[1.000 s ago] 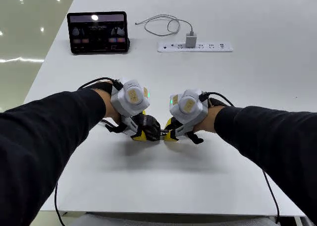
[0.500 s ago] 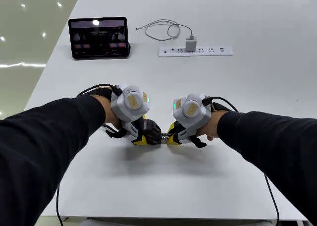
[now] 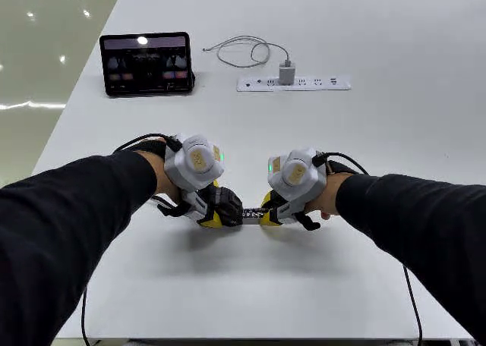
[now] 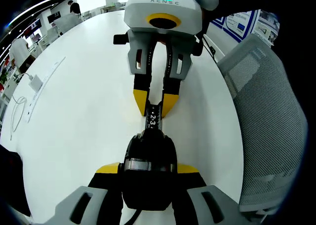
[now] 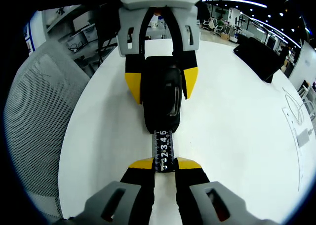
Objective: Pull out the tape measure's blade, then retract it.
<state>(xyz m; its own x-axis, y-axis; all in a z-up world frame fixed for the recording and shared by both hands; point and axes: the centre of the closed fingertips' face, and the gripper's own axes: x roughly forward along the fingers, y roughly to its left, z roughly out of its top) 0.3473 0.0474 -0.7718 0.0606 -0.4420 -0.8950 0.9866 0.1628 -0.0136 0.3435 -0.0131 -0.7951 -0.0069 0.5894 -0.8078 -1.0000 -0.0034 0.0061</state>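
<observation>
In the head view, the two grippers met low over the white surface (image 3: pixel 380 149), close in front of the person, with a tablet (image 3: pixel 146 63) and a power strip (image 3: pixel 295 82) well apart at the far side. The left hand-held gripper (image 3: pixel 224 209) was pressed onto the tape measure's black case (image 3: pixel 231 203), and the right hand-held gripper (image 3: pixel 263 211) sat just beside it. A short run of blade (image 3: pixel 252 210) bridged the gap between them. In the left gripper view, the case lay clamped between that gripper's own yellow-tipped jaws at the bottom. The blade ran straight ahead from its mouth into the opposing jaws, which pinched its end. A mesh chair (image 4: pixel 266 116) stood off to one side. In the right gripper view, the right jaws were closed on the blade's tip, low in the picture. The printed numerals (only the first few were out) led straight forward to the case held by the other gripper. The blade's long axis therefore lay on the line joining the two grippers, crosswise to the person, with the case to the left of the pinched tip. Judging from this, the pull-out had barely begun. The coming move called for the right gripper to draw away rightward along that axis while the left held the case steady. Any sideways drift risked kinking the blade or slipping it out of the pinch.
</observation>
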